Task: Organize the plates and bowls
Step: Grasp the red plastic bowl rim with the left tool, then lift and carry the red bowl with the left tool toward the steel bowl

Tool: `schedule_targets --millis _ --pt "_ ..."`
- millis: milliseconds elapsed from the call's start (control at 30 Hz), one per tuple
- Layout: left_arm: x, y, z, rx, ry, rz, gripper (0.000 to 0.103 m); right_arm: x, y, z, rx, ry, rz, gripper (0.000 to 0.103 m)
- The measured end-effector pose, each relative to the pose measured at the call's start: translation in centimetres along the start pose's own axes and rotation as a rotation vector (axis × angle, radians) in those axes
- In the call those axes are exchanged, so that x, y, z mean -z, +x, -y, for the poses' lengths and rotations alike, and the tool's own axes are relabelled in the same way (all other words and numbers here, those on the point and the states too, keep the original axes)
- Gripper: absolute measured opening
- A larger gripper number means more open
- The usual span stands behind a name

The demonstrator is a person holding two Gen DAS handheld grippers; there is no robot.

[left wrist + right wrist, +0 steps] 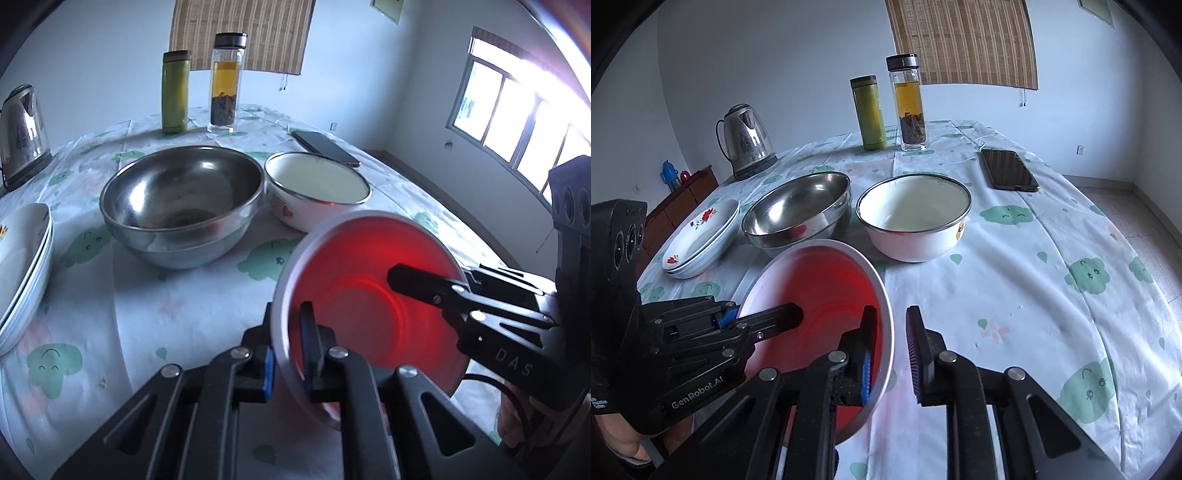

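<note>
The red plastic bowl with a pale rim (820,314) hangs tilted above the flowered tablecloth (1015,295), near the steel bowl (798,210). The left gripper (291,350) grasps its rim. The right gripper (890,350) stands released around the opposite rim. With one thin grasp, the bowl can slip and fall. Readable: "GenRobot.AI", "DAS".
</note>
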State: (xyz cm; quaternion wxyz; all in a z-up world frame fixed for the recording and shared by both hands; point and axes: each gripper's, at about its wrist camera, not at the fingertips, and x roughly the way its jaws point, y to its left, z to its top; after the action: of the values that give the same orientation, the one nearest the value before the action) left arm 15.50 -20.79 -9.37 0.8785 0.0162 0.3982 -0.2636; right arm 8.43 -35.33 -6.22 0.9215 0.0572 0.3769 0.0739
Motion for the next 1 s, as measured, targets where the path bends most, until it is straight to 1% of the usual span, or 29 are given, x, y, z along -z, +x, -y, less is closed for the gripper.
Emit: schedule_targets --millis 133,300,333,433,533,633,667,700,800,867,1000 --pt "0.0 -0.1 0.1 0.01 -0.002 0.001 0.009 0.4 -0.4 -0.3 0.007 -0.02 -0.003 0.018" --pt "0.0 0.1 -0.1 0.012 -0.017 -0.005 0.009 0.8 -1.4 -0.1 0.005 -0.017 0.009 0.032" --pt "0.0 0.1 -0.1 0.012 -0.018 -0.007 0.009 0.8 -1.6 0.0 0.002 -0.013 0.017 0.033" --pt "0.0 0.1 -0.2 0.009 -0.021 -0.006 0.009 1.0 -2.6 -0.2 0.03 -0.039 0.045 0.033" --pt "-0.1 0.0 -0.2 0.011 -0.025 -0.004 0.009 1.5 -3.2 -0.6 0.048 -0.072 0.045 0.032" --pt "-0.1 -0.1 0.0 0.013 -0.024 -0.002 0.009 1.7 -3.6 -0.7 0.052 -0.076 0.055 0.022" --pt "-0.1 -0.1 0.0 0.015 -0.023 -0.003 0.009 1.8 -3.8 -0.7 0.053 -0.072 0.067 0.015" --pt "-0.1 -0.1 0.1 0.017 -0.023 -0.004 0.008 1.7 -3.9 -0.7 0.051 -0.07 0.078 0.01" --pt "-0.1 -0.3 0.0 0.029 -0.035 -0.01 0.008 1.4 -4.1 -1.0 0.049 -0.073 0.098 0.006" --pt "-0.2 -0.5 -0.1 0.044 -0.046 -0.009 0.008 1.2 -4.1 -0.9 0.039 -0.064 0.101 0.006" --pt "-0.4 -1.0 0.1 0.044 -0.043 0.0 0.008 0.8 -4.1 -1.0 0.037 -0.065 0.105 0.006"
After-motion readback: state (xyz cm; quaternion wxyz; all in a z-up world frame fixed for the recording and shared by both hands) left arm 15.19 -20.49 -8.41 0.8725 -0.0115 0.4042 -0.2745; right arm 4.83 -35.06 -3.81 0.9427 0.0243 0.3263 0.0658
